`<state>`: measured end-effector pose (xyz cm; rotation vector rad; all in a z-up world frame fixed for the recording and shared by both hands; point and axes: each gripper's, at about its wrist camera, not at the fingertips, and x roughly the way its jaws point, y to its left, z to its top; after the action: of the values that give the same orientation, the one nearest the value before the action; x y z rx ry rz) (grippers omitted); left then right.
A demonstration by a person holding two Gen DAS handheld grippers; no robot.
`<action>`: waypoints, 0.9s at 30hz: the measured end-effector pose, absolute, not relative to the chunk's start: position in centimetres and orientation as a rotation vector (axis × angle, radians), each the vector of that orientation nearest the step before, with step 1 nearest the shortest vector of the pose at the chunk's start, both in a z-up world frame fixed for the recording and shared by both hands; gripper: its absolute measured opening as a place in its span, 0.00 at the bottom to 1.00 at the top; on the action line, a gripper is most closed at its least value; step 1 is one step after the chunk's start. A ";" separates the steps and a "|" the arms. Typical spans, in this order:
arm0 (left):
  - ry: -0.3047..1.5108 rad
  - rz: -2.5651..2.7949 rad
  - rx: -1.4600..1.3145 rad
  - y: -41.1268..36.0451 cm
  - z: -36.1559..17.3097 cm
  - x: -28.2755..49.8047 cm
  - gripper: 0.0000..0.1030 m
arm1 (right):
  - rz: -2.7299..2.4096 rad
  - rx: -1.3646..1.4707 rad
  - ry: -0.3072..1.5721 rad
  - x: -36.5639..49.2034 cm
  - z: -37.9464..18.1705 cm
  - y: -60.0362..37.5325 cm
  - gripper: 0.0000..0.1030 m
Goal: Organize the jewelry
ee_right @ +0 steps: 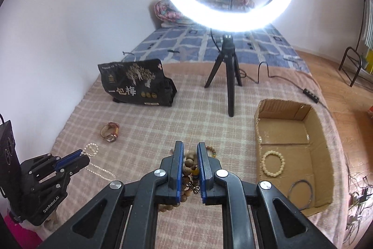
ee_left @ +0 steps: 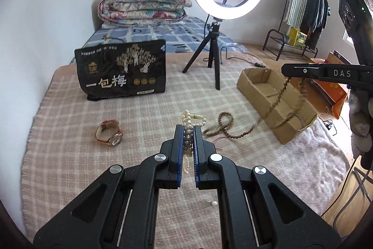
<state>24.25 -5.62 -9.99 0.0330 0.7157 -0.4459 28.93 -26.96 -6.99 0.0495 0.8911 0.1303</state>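
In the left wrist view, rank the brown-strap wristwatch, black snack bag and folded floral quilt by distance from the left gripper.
From the left gripper:
1. Brown-strap wristwatch, on the blanket, left.
2. Black snack bag, standing farther back, left.
3. Folded floral quilt, at the far end by the wall.

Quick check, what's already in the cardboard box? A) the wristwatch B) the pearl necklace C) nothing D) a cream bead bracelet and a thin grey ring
D: the right wrist view shows a cream bead bracelet and a thin grey ring on the floor of the cardboard box, while the wristwatch lies out on the blanket.
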 end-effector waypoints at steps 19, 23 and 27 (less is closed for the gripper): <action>0.659 -0.468 0.065 -7.5 -6.4 21.0 0.05 | 0.136 0.001 0.818 25.2 -1.5 -27.6 0.00; 0.664 -0.461 0.063 -6.9 -6.8 20.6 0.05 | 0.177 0.049 0.913 24.6 -5.0 -28.4 0.01; 0.677 -0.448 0.063 -6.2 -7.4 20.4 0.05 | 0.250 0.112 0.996 23.7 -9.2 -29.1 0.30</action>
<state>20.39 -6.17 -7.37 0.0627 0.6766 -0.4481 23.68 -29.10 -9.25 0.1117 0.9956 0.2498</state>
